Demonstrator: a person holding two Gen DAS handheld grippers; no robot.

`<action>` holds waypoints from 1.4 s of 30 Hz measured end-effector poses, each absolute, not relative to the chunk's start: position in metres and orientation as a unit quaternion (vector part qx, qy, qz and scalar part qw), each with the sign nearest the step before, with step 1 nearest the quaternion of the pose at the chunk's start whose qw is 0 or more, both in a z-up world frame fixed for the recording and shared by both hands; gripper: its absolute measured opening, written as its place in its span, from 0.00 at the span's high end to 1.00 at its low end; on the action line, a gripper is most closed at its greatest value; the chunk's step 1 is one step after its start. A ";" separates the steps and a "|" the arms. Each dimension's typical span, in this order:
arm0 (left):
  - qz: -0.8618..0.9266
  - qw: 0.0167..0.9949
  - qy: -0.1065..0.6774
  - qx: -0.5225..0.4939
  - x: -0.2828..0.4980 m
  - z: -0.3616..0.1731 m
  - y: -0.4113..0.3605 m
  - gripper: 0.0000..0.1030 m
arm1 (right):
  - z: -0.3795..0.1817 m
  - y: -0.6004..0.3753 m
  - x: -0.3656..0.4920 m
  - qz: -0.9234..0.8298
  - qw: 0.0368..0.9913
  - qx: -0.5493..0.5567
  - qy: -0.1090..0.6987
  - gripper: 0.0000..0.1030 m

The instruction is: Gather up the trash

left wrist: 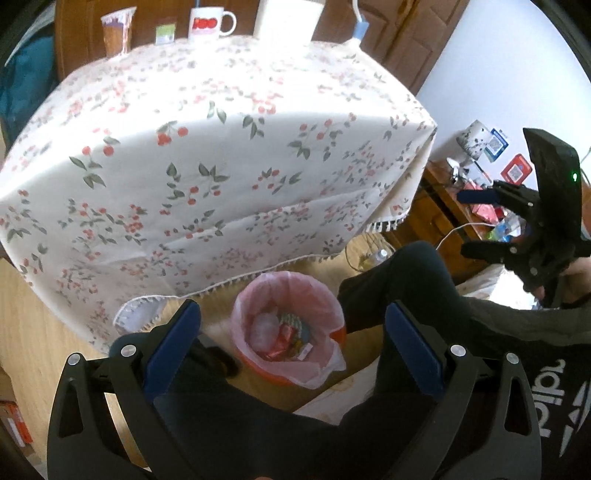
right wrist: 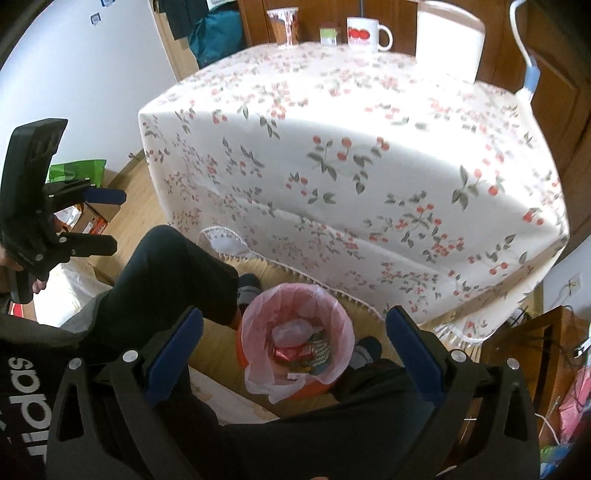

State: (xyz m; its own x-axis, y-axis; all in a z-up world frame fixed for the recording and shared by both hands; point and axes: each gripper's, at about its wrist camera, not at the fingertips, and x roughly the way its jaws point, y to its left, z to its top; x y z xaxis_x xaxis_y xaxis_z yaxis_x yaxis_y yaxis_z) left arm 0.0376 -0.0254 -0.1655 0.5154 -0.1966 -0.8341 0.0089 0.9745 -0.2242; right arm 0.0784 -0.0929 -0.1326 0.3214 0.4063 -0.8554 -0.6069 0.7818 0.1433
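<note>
Holding both grippers above the floor, we are looking down at the trash bin (left wrist: 291,332), which is standing on the wooden floor just off the near edge of the table (left wrist: 207,155), between the person's legs. The bin is lined with a pink bag (right wrist: 334,314), and wrappers (right wrist: 303,350) are lying in its bottom, red and patterned ones among crumpled clear plastic. We are keeping the left gripper (left wrist: 291,328) spread wide with nothing between its blue pads, and the right gripper (right wrist: 295,332) is likewise gaping wide and empty; each is showing in the other's side view, jaws apart. The cherry-print tablecloth (right wrist: 351,155) is hanging over the table's near edge. Along the far edge, a white mug (right wrist: 365,35), a small green box (right wrist: 330,35) and a paper cup (right wrist: 283,27) are standing in a row.
</note>
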 end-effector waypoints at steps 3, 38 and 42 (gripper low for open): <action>-0.058 0.871 0.480 -0.090 0.030 -0.151 -0.026 0.05 | -0.116 -0.097 0.074 0.312 0.816 -0.100 0.476 0.05; -0.013 0.936 0.343 -0.078 -0.033 -0.066 -0.014 0.05 | -0.005 -0.158 0.029 0.277 0.911 -0.044 0.303 0.05; -0.014 0.942 0.327 -0.070 -0.039 -0.060 -0.016 0.05 | -0.003 -0.161 0.025 0.279 0.914 -0.038 0.292 0.05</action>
State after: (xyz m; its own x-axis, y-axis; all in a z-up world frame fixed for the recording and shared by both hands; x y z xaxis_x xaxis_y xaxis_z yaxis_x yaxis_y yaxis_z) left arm -0.0386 -0.0164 -0.0601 0.7861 -0.0728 -0.6138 -0.0184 0.9898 -0.1411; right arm 0.0247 -0.1614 -0.0026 0.6739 0.4873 -0.5553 -0.5321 0.8416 0.0927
